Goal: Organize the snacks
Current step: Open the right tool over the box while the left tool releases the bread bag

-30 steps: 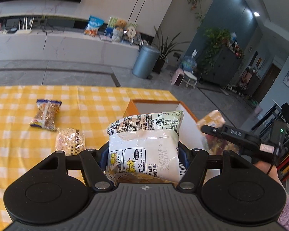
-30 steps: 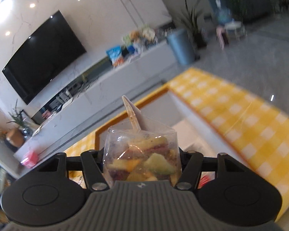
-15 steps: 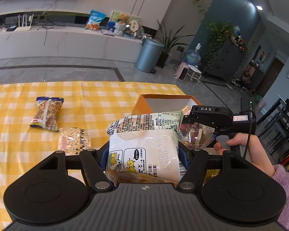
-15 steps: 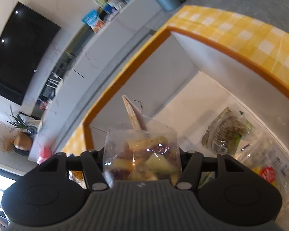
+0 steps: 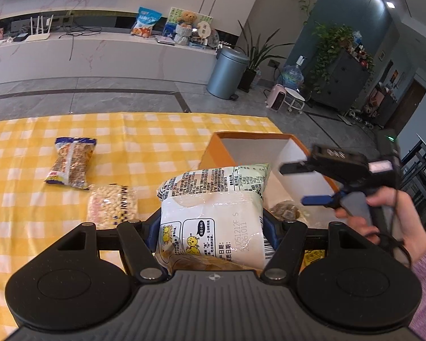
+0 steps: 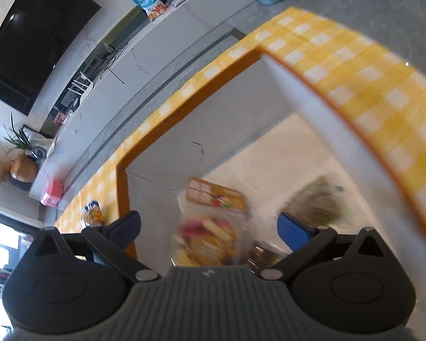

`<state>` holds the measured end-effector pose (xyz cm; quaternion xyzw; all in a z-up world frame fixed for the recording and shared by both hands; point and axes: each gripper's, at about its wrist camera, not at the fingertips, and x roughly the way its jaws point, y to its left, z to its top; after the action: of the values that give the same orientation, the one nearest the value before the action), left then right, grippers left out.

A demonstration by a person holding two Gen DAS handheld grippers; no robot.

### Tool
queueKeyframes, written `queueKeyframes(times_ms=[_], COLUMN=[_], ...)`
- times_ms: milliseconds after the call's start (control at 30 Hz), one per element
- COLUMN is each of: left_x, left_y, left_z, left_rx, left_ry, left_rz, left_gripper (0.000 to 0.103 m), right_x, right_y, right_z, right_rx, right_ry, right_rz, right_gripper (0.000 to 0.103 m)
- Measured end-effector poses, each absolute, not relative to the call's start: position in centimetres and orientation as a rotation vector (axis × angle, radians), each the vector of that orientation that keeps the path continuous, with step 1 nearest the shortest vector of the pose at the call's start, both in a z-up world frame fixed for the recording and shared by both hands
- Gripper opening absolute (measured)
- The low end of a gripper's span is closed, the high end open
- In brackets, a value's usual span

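Observation:
My left gripper [image 5: 211, 221] is shut on a white snack bag [image 5: 213, 218] with cartoon chicks and a green printed top. It hangs over the yellow checked tablecloth [image 5: 144, 142], just left of the orange-rimmed white box [image 5: 250, 135]. A hand holds my right gripper [image 5: 304, 184] over that box [image 6: 184, 108]. Its jaws are opening wide, and the pads do not touch the clear bag of mixed coloured pieces [image 6: 207, 241]. That bag is blurred between them, low inside the box. A greenish packet [image 6: 318, 201] lies on the box floor.
Two snacks lie on the cloth to the left: a blue-ended bag of nuts [image 5: 71, 162] and a clear bag of pale kernels [image 5: 112, 203]. Past the table's far edge are grey floor, a blue bin [image 5: 227, 74] and a long white counter [image 5: 99, 54].
The right gripper's jaws have spread and let go of the clear mixed bag, which has dropped into the box. That gripper also tipped lower over the box. The left gripper stayed put.

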<state>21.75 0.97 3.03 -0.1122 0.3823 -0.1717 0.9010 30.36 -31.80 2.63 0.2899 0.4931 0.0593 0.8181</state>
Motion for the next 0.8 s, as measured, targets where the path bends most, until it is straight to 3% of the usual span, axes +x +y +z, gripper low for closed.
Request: queueKeyframes(times_ms=[333, 800], left_x=[23.3, 29.3], left_y=[-6.3, -16.6], left_z=[3.7, 1.1], left_rx=[-0.136, -0.005], left_ry=[0.765, 0.849], left_rz=[-0.382, -0.351], left_gripper=[0.076, 0.076], right_x=[21.0, 22.4], right_y=[-34.4, -37.6], right_z=[6.0, 7.2], right_rx=[0.261, 0.158], right_ry=[0.914, 0.748], right_rz=[0.051, -0.157], right_gripper=[0.1, 0.1])
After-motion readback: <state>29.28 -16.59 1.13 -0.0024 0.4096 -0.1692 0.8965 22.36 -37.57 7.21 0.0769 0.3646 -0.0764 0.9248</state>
